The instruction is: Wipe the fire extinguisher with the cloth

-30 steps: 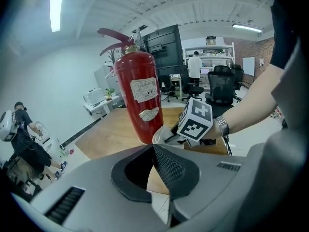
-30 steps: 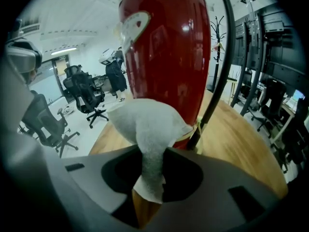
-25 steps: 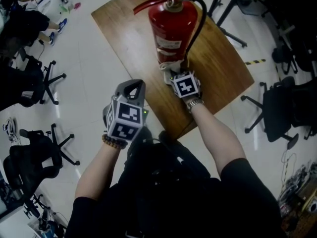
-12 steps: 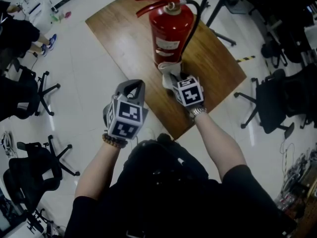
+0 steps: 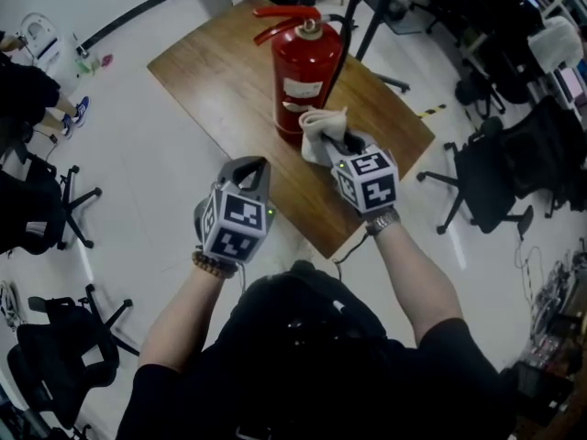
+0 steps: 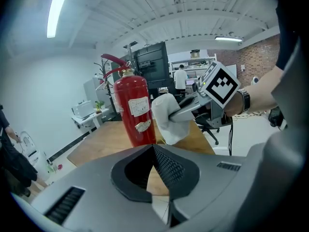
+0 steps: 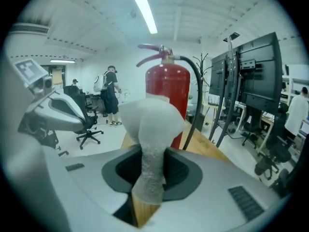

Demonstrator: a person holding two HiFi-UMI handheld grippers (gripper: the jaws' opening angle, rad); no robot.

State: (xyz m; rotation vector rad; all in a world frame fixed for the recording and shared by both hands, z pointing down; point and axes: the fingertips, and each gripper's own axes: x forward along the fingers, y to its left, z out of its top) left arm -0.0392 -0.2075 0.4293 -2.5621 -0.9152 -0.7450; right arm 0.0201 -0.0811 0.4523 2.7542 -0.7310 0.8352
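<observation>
Right tongs (image 5: 337,143) pinched the cloth (image 5: 316,128) at five o'clock of the fire extinguisher (image 5: 301,81); left tongs (image 5: 249,165) pressed together, empty. Firm, flat contact seemed needed.

Left gripper (image 5: 249,165) closed, right gripper (image 5: 339,142) clamped

Red fire extinguisher upright on the table, white cloth held beside it

The red metal fire extinguisher (image 5: 304,81) stands upright on the brown wooden table (image 5: 211,71), towards its middle. A red lever handle (image 5: 280,16) sits on top, a black hose (image 5: 341,49) curves from the head down the cylinder's right side, and a white label (image 5: 301,87) is stuck on the body. The crumpled white cloth (image 5: 321,131) is pinched between the jaws of the right gripper (image 5: 341,143). Its puffed end is lifted off the tabletop, just beside the lower right of the cylinder. Whether it touches the red body cannot be told.
</observation>
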